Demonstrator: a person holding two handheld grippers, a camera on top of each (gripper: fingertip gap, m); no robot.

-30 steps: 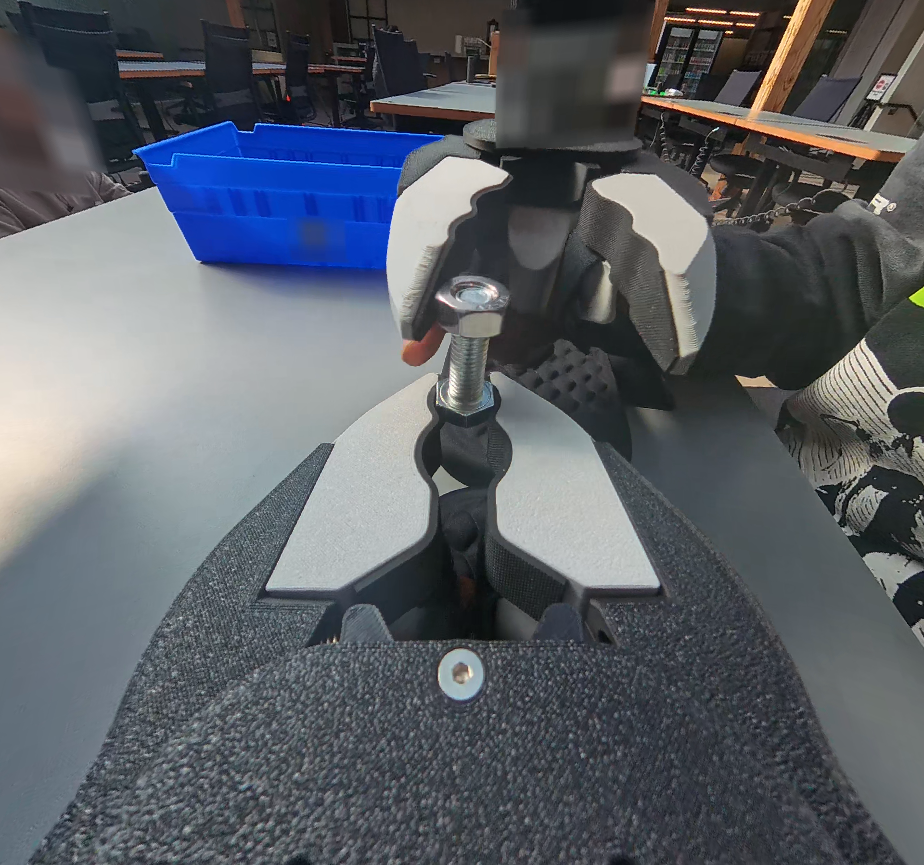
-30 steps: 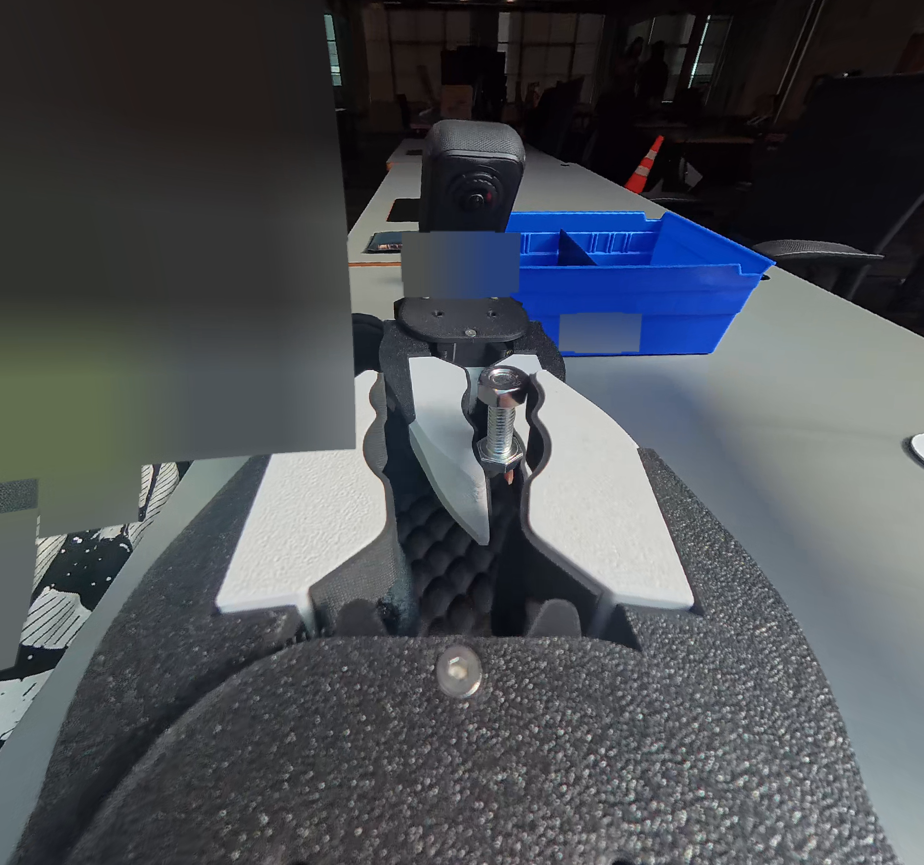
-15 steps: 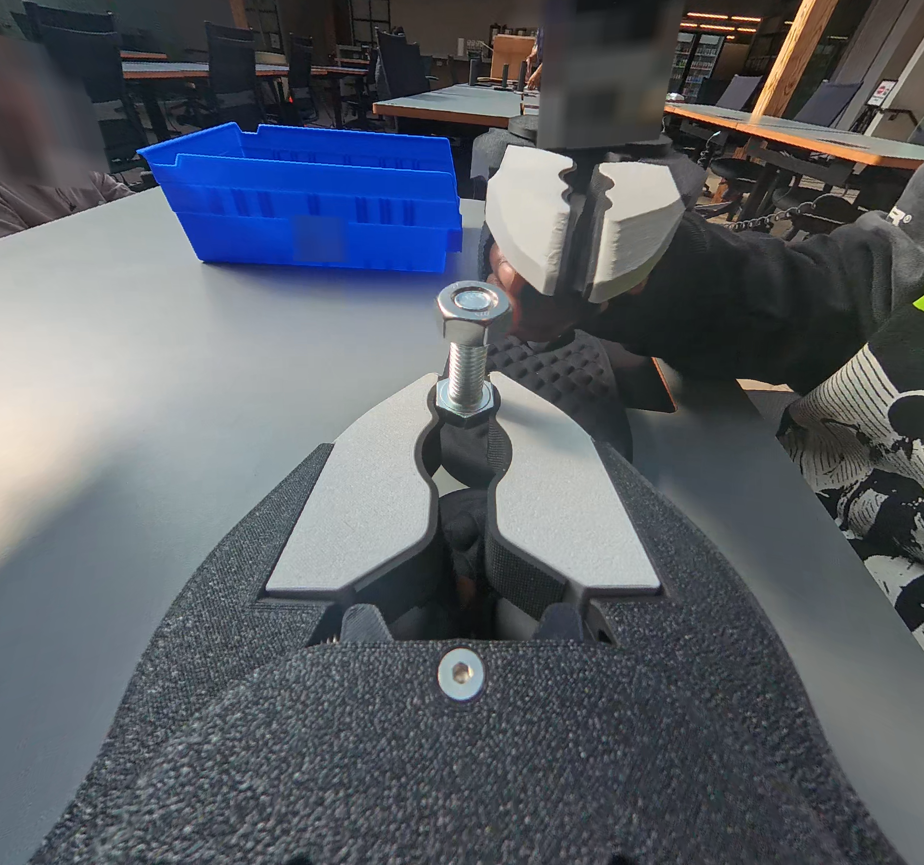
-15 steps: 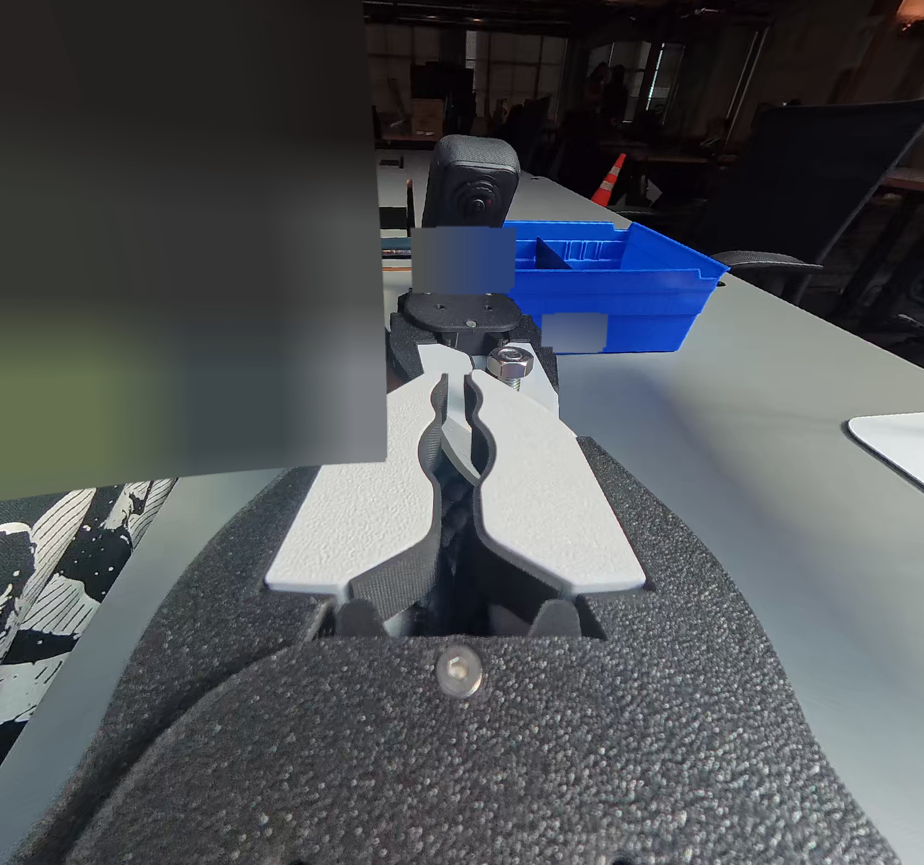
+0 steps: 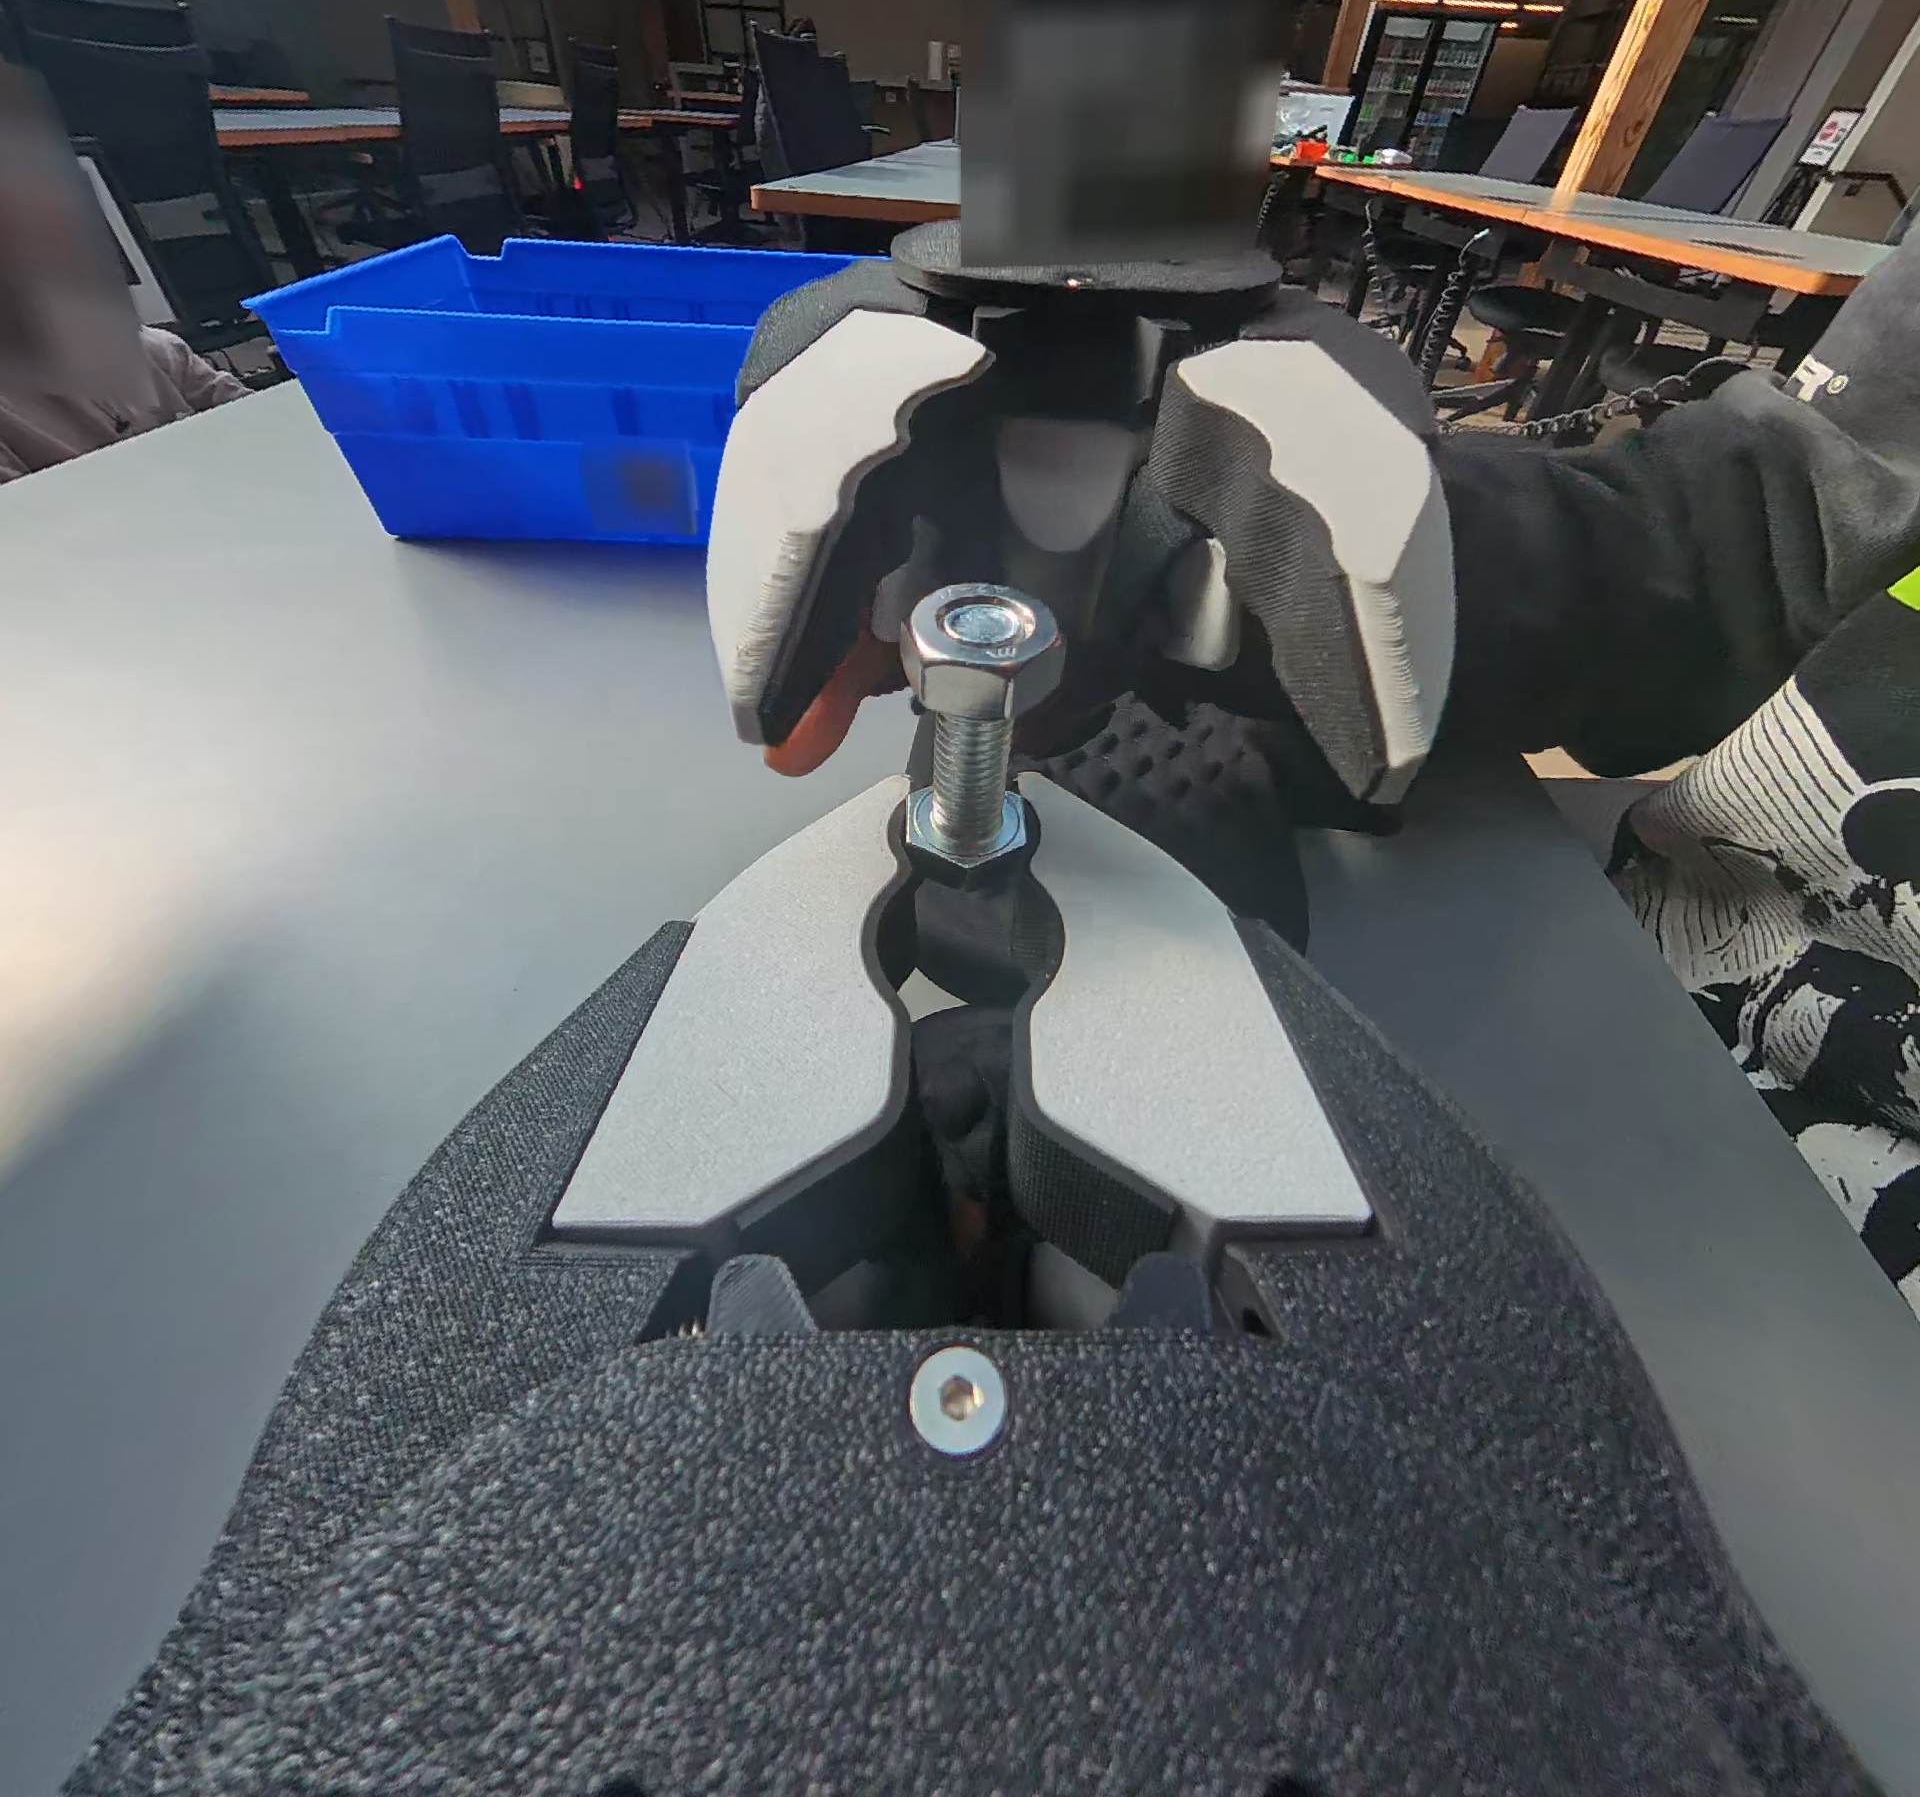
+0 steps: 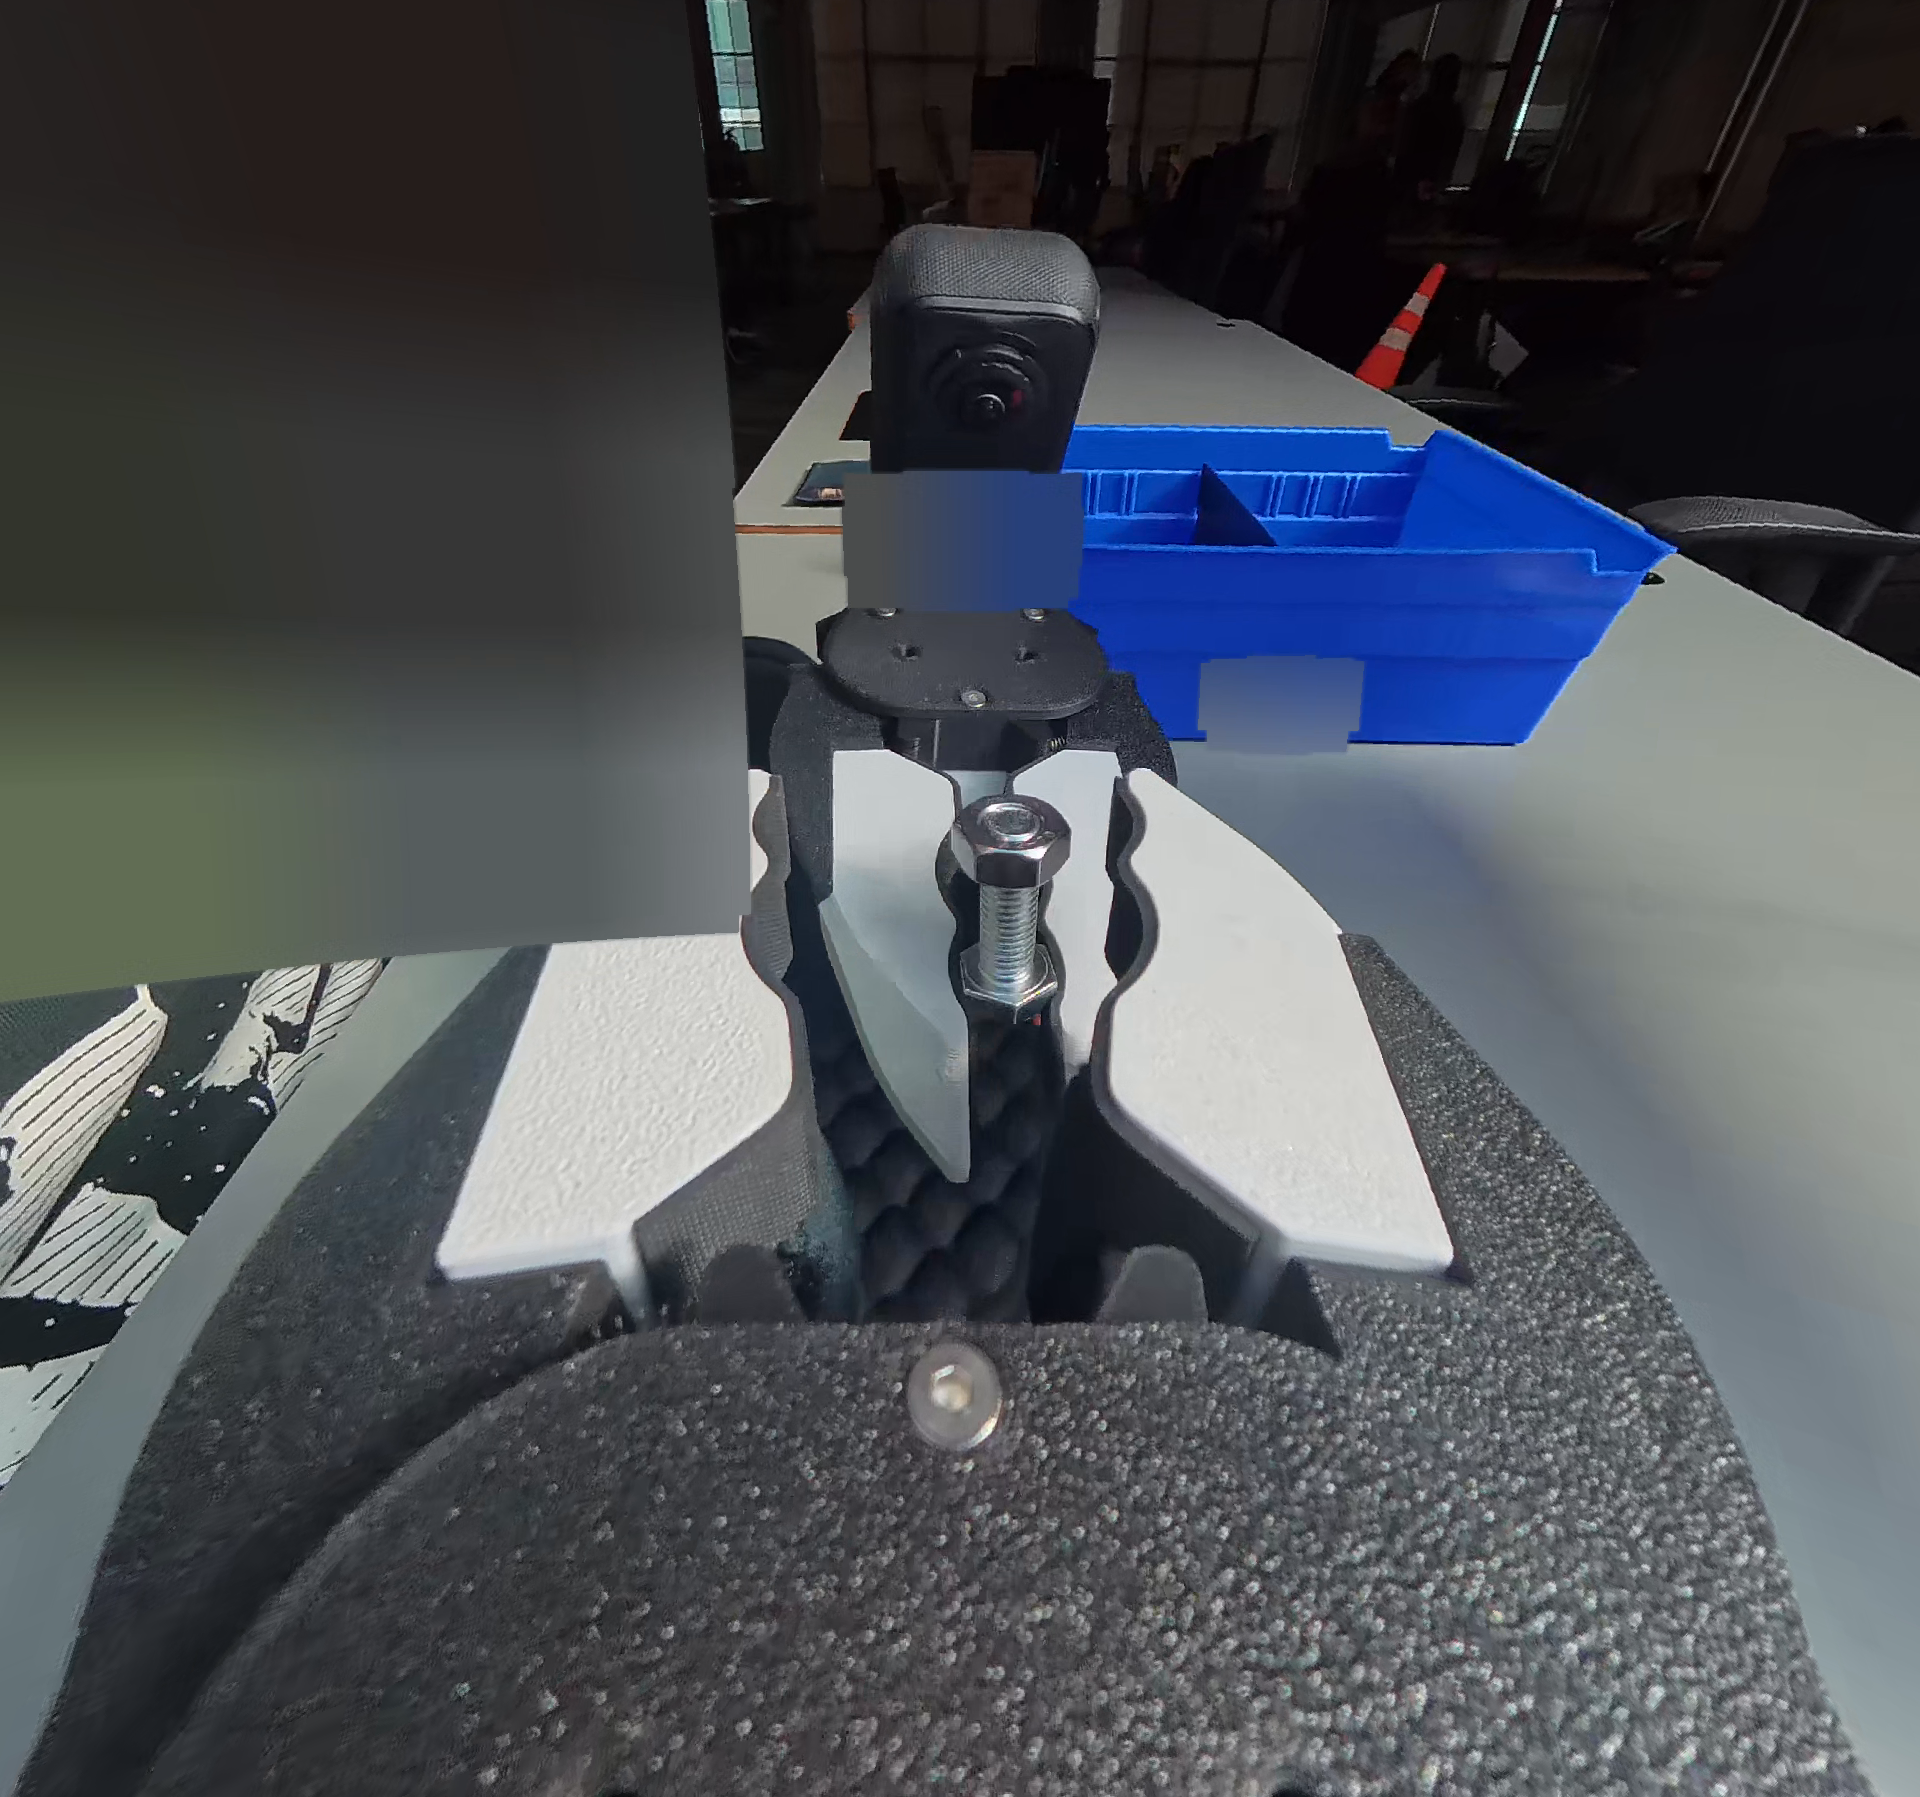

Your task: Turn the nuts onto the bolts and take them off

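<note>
- The big flat grey table (image 5: 312, 812) is under everything, and more long tables with dark chairs fill the dim room behind it.
- A blue plastic bin (image 5: 499, 428) with open sides sits on the table, well back from the tools. In the right wrist view the bin (image 6: 1403, 625) shows a wall inside that splits it into parts.
- A person's black sleeve (image 5: 1662, 584) comes in from the right side of the left wrist view, with a black-and-white patterned cloth (image 5: 1787, 916) below it.
- The left gripper (image 5: 968, 838), black with two pale grey fingers, is closed tight on the lower nut, so its tips almost meet. In the right wrist view it faces the camera, with a small black camera (image 6: 982, 365) standing on top of it.
- The right gripper (image 5: 1060, 739) hangs just past the bolt with its two grey fingers spread wide. They sit on each side of the bolt head and hold nothing. From its own view the right gripper (image 6: 956, 916) has the bolt in the gap between its fingers.
- An orange and white cone (image 6: 1403, 334) stands far off in the dark.
- The shiny silver bolt (image 5: 971, 760) stands upright, with its six-sided head on top.
- The small silver nut (image 5: 968, 831) sits low on the bolt's thread, pinched between the left tips.
</note>
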